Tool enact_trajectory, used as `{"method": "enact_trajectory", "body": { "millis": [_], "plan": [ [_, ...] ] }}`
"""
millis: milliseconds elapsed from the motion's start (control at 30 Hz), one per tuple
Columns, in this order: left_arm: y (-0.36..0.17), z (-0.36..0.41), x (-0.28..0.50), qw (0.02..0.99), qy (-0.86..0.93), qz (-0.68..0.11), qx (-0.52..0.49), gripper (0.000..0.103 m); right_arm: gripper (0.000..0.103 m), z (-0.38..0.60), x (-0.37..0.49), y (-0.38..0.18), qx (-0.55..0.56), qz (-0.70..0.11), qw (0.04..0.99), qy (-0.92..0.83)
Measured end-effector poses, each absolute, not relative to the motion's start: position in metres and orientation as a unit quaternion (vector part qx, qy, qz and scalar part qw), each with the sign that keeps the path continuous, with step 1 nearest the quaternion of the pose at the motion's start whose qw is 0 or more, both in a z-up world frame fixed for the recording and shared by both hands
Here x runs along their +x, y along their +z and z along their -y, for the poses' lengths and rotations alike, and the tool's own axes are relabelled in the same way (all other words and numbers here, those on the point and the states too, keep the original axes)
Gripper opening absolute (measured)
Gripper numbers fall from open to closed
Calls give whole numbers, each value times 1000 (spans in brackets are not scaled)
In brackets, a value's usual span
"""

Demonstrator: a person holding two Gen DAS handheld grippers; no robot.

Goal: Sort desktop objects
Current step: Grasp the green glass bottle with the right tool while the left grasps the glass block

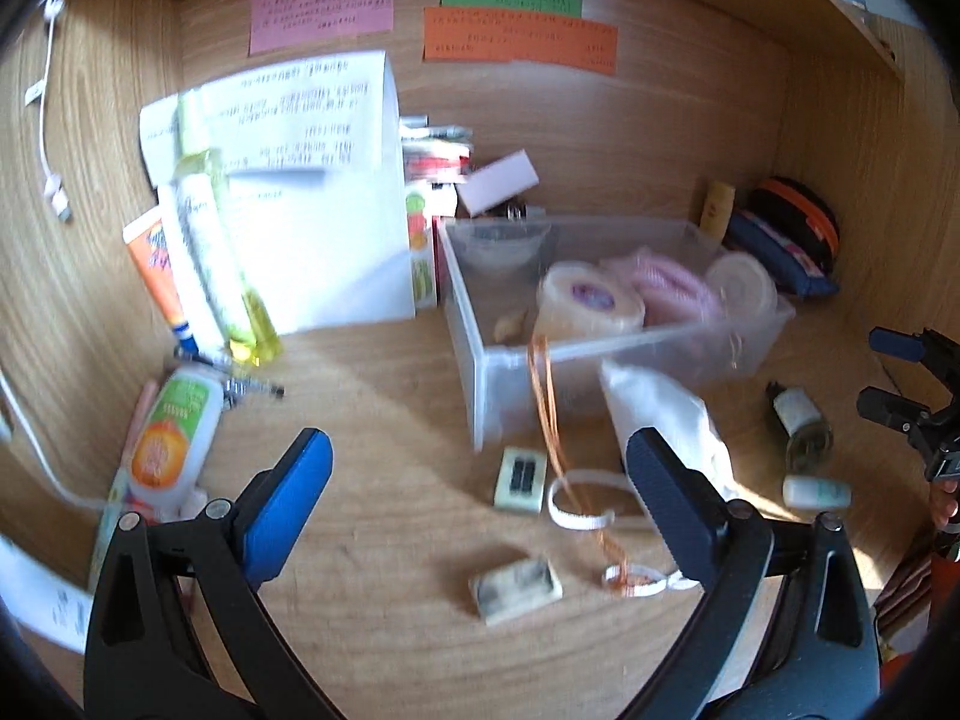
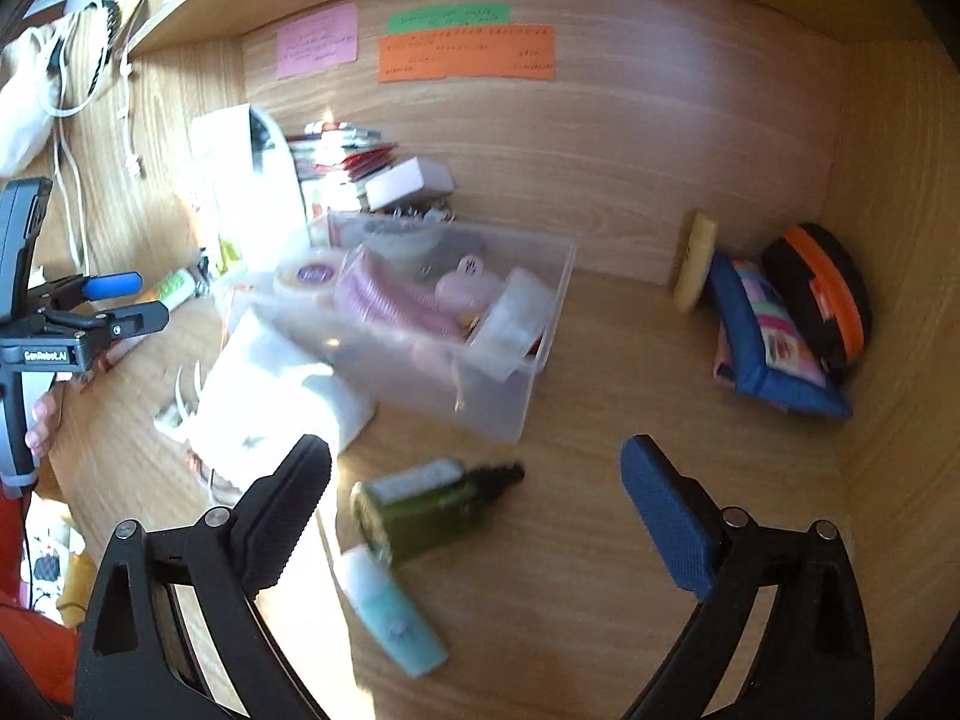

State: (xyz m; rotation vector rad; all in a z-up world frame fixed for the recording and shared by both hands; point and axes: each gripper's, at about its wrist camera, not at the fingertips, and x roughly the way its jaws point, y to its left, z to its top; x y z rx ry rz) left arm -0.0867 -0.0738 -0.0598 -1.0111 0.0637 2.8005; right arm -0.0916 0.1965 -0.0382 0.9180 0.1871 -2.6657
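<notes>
In the left wrist view my left gripper [image 1: 480, 486] is open above the wooden desk, nothing between its fingers. Below it lie two small erasers [image 1: 521, 480] [image 1: 516, 589], a white band [image 1: 577, 501] and an orange cord [image 1: 545, 402]. A clear plastic bin [image 1: 480, 384] behind holds a tape roll [image 1: 585, 300] and pink items. In the right wrist view my right gripper [image 2: 480, 504] is open over a dark green bottle [image 2: 432, 504], its pads clear of it. A mint tube [image 2: 390, 612] lies beside the bottle. A white pouch [image 2: 282, 384] leans against the bin [image 2: 510, 396].
Bottles and tubes [image 1: 198, 264] and an orange-label bottle [image 1: 171, 438] crowd the left by a white paper box [image 1: 324, 210]. A blue pouch [image 2: 774, 342], a black-and-orange case [image 2: 822, 294] and a yellow tube [image 2: 696, 270] sit in the right corner. Coloured notes [image 2: 468, 54] hang on the back wall.
</notes>
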Motion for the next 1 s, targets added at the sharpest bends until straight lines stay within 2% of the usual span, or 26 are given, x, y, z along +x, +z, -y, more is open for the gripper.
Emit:
{"method": "enact_trajectory", "body": {
  "millis": [267, 600, 633, 733, 1000],
  "plan": [
    [-92, 78, -67, 77, 923, -24, -376, 100, 97, -190, -70, -60, 344, -69, 164, -922],
    [-115, 64, -67, 73, 912, -71, -398, 99, 97, -184, -82, -73, 370, -68, 169, -911],
    [-116, 64, -68, 74, 911, -70, -399, 97, 97, -183, -86, -75, 375, -68, 169, -909],
    [-119, 62, -71, 80, 906, -72, -410, 78, 97, -180, -97, -79, 390, -74, 170, -902],
    [-126, 65, -73, 90, 900, -51, -425, 57, 96, -178, -122, -88, 415, -72, 177, -890]
  ]
}}
